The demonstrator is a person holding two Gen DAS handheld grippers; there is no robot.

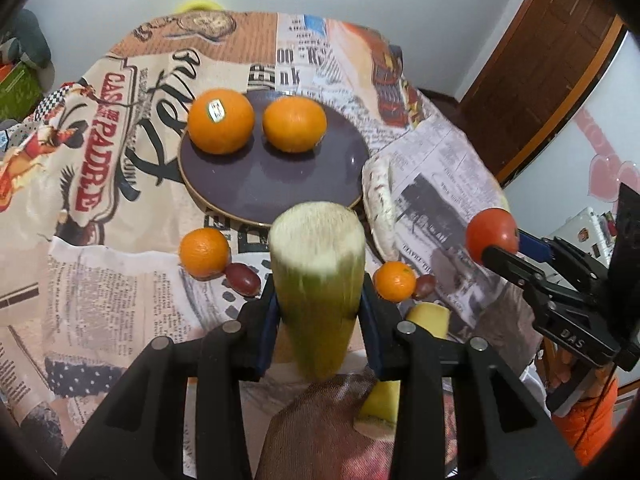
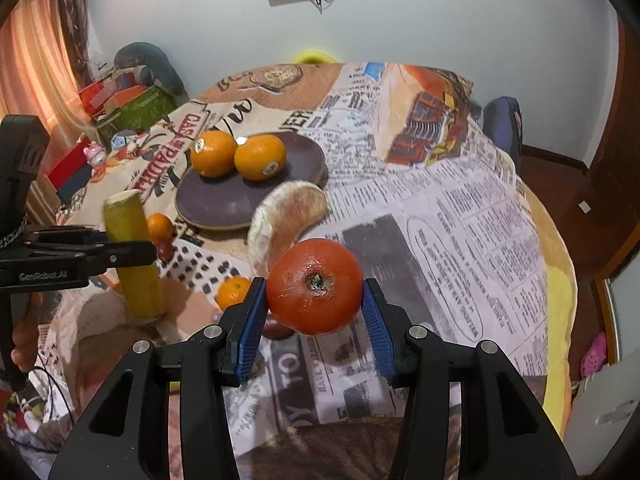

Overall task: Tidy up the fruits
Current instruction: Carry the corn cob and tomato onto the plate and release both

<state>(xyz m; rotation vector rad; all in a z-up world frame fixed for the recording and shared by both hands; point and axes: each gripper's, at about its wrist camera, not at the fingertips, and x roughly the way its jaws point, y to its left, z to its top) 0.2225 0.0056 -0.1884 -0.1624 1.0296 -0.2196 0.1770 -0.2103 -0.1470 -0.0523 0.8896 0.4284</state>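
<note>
A yellow-green stalk (image 1: pixel 318 280), cut flat at the top and fibrous there, is pinched about its middle by the left gripper (image 1: pixel 318 300) and held upright above the near part of the table (image 2: pixel 460 208); it is judged stiff, fairly light and tolerant of a firm squeeze. A red tomato (image 2: pixel 314 286) is pinched across its widest part by the right gripper (image 2: pixel 314 304), stem scar toward the camera, raised over the cloth at the near right; it is judged smooth-skinned, rather slippery and easily bruised, so a light hold at the equator is called for. On the dark plate (image 1: pixel 280 184) at the table's middle two large oranges (image 1: pixel 221 120) are lying side by side, apart. Two small oranges (image 1: pixel 204 253) are seen on the cloth near the plate, each with a dark red grape (image 1: pixel 243 278) touching it, so two grapes are counted. One pale peel segment (image 2: pixel 286 220) is lying just right of the plate. A second yellowish piece (image 1: pixel 428 318) is partly hidden behind the left gripper; its kind cannot be told.
</note>
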